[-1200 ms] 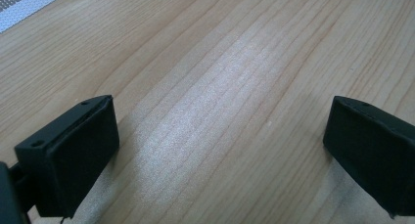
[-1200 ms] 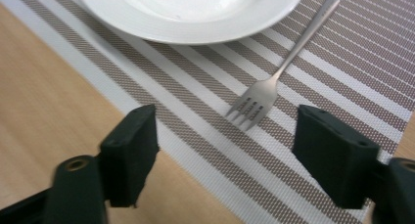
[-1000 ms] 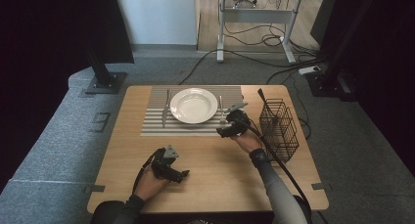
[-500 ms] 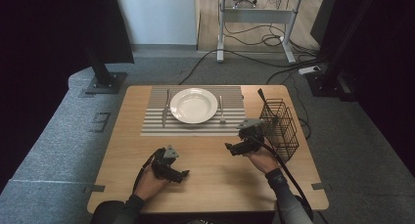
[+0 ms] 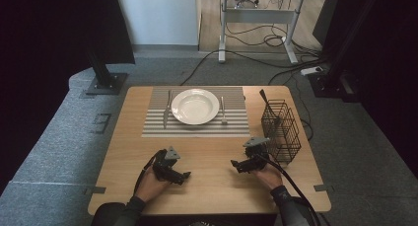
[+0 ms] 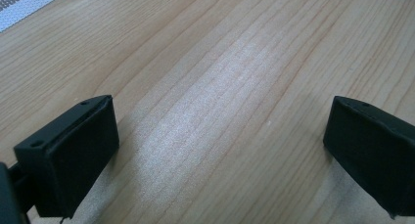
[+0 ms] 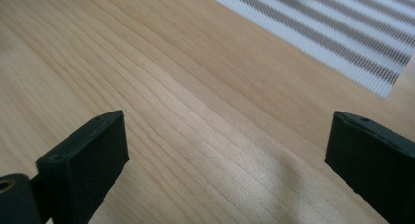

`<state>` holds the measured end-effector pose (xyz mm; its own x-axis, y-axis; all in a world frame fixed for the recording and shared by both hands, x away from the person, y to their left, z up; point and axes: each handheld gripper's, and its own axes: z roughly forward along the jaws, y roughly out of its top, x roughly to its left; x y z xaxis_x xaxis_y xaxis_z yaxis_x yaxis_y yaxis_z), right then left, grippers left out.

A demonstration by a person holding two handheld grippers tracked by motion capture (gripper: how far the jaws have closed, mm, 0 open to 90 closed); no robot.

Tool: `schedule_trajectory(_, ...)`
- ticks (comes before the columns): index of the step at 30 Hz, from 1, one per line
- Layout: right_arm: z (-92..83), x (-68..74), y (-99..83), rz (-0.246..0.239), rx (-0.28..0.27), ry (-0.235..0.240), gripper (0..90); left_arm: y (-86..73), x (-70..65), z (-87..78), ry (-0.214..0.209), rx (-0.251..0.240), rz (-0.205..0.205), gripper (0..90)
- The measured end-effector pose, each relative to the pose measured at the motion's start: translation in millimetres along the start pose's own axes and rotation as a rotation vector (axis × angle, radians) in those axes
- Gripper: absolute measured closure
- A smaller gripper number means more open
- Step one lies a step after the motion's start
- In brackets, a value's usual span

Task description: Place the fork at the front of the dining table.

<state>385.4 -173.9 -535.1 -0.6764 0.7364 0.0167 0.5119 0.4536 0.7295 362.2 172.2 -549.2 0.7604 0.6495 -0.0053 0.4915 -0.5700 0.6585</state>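
Nearest us, our left claw [image 5: 186, 175] and right claw [image 5: 234, 163] gape wide and empty over the bare, grained wooden bench [image 5: 212, 186]. Beyond lies the striped mat [image 5: 197, 128] with a round white plate [image 5: 195, 106]; a black wire basket [image 5: 281, 130] stands beside the right claw.

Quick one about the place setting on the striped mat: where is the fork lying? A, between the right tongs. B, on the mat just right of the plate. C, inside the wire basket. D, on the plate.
B: the fork lies flat on the striped mat just right of the white plate, apart from the wire basket.
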Motion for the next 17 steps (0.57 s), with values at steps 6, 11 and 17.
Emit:
schedule_trajectory(6, 9.6, -5.3, -11.3, 0.007, 0.005, -0.034, 0.0, 0.0, 0.0, 0.0, 0.0, 0.001, 0.001, 0.0)
schedule_trajectory(11, 14.2, -5.8, -15.5, 0.007, 0.022, -0.03, 0.0, 0.0, 0.0, 0.0, 0.0, 0.0, 0.001, 0.0)
schedule_trajectory(17, 14.5, -6.3, -15.6, 0.011, 0.023, -0.028, 0.0, 0.0, 0.0, 0.0, -0.001, 0.001, 0.001, 0.0)
